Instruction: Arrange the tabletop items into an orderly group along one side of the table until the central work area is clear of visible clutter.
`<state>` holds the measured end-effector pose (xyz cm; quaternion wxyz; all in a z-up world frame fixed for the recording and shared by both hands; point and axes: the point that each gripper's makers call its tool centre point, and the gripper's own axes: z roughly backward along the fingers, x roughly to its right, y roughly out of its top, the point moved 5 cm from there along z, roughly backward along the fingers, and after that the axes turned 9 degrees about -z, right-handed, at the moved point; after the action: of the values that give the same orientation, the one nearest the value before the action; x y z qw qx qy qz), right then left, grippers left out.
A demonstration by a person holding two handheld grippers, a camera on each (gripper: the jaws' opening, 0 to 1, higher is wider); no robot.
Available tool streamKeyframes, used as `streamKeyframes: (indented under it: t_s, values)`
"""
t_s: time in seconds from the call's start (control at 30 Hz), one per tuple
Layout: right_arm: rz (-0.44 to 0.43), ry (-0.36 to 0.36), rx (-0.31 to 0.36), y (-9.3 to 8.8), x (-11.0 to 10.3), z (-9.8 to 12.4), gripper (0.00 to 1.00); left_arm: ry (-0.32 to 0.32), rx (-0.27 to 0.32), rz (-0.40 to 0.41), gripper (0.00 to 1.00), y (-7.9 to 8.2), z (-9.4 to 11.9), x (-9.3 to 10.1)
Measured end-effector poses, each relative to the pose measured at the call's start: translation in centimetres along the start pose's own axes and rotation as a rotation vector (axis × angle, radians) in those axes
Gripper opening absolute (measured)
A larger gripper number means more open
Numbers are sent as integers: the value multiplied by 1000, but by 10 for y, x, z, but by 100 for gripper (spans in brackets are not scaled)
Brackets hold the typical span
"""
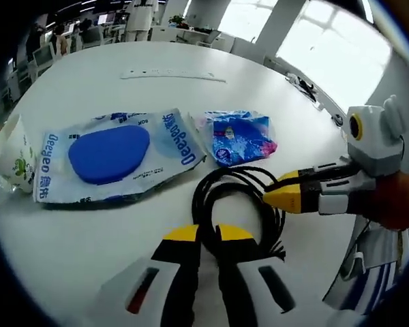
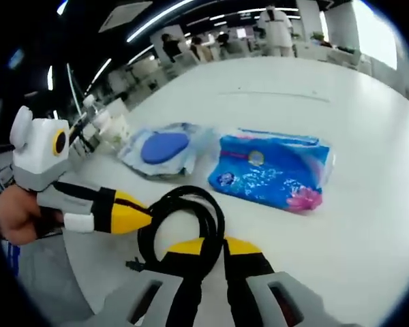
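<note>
A: Black coiled cable on the white round table, near the edge, just beside the blue tissue pack and the clear wet-wipe packet with blue lid

B: Left gripper narrowed onto the coil's near loop, apparently pinching it; right gripper likewise drawn in around the opposite strand

A: Best lifted together, level, to stop the loops springing apart; then set close beside the packets

B: Both tools low, angled down, meeting nearly nose to nose over the coil
</note>
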<state>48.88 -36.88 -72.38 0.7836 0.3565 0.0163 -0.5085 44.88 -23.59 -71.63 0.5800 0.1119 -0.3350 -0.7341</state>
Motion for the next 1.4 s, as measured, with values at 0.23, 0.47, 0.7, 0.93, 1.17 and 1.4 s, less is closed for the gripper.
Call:
streamKeyframes:
  t_s: [0.23, 0.47, 0.7, 0.93, 1.17, 1.4]
  values:
    - [25, -5, 28, -3, 8, 17, 14, 8, 50, -6, 8, -2, 25, -16]
    - [42, 6, 77, -7, 6, 40, 18, 19, 107, -8, 12, -6, 61, -35]
    - [56, 41, 163, -8, -1, 73, 32, 77, 225, 13, 18, -7, 124, -72]
    - [126, 64, 238, -8, -18, 113, 48, 169, 312, 5, 28, -25, 201, -106]
    - [105, 93, 298, -9, -35, 136, 55, 212, 337, -7, 39, -50, 247, -115]
    - [99, 102, 323, -11, -48, 145, 57, 232, 369, -1, 45, -66, 272, -115]
